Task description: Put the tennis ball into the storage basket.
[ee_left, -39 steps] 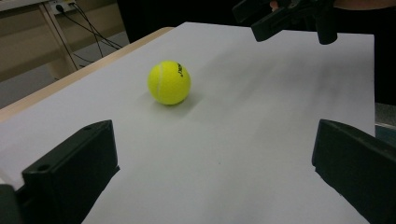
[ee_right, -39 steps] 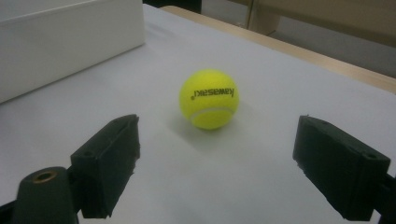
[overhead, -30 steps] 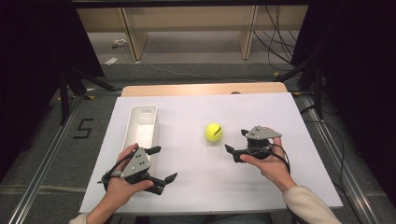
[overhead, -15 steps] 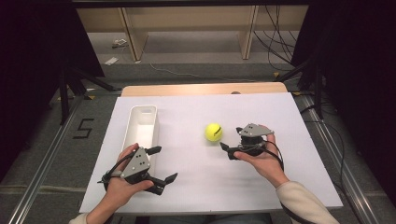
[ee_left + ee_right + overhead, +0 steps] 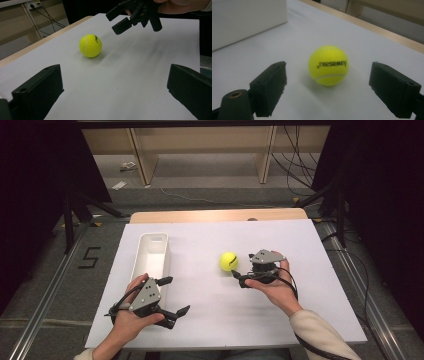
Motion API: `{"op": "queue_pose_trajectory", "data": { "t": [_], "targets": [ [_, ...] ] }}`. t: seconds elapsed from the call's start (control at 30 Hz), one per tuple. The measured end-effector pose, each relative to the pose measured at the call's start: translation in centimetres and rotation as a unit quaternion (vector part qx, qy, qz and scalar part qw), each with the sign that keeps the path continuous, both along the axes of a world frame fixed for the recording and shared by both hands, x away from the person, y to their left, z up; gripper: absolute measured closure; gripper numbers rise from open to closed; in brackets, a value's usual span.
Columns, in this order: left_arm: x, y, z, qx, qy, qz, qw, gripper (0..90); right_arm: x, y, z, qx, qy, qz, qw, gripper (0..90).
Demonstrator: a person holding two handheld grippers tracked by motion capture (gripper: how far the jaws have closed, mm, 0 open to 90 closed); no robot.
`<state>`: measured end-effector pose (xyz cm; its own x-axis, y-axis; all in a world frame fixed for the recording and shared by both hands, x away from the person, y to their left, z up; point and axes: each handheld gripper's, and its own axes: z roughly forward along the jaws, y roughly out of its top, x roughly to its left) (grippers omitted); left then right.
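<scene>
A yellow tennis ball [image 5: 228, 261] lies on the white table sheet [image 5: 210, 315], right of centre. My right gripper [image 5: 239, 278] is open just to the ball's right, its jaws pointing at it. In the right gripper view the ball [image 5: 328, 65], marked "Kawasaki", sits just ahead of my right gripper [image 5: 328, 76], between the lines of its two spread jaws and untouched. My left gripper [image 5: 175, 296] is open near the front left with nothing in it. In the left gripper view its jaws [image 5: 113, 86] stand wide, with the ball [image 5: 90, 45] and the right gripper [image 5: 126, 18] farther off.
A long white tray [image 5: 152, 252] stands left of centre, just beyond the left hand; its wall [image 5: 244, 17] shows in the right gripper view. The table's wooden far edge [image 5: 215, 215] lies behind. Dark stands and cables flank the table.
The right gripper has moved left, close up to the tennis ball. The left gripper and the ball have not moved.
</scene>
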<state>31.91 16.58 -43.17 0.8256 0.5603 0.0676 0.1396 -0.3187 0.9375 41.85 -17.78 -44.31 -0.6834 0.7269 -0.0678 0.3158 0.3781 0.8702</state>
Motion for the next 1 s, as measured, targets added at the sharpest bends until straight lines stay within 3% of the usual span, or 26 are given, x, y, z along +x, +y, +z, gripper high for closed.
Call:
{"op": "queue_pose_trajectory", "data": {
  "t": [1.0],
  "targets": [
    [0.0,0.0,0.1,0.0,-0.001,-0.002,1.0,0.0,3.1,2.6,-1.4,-0.011,0.025,-0.015,0.9995,15.2]
  ]
}}
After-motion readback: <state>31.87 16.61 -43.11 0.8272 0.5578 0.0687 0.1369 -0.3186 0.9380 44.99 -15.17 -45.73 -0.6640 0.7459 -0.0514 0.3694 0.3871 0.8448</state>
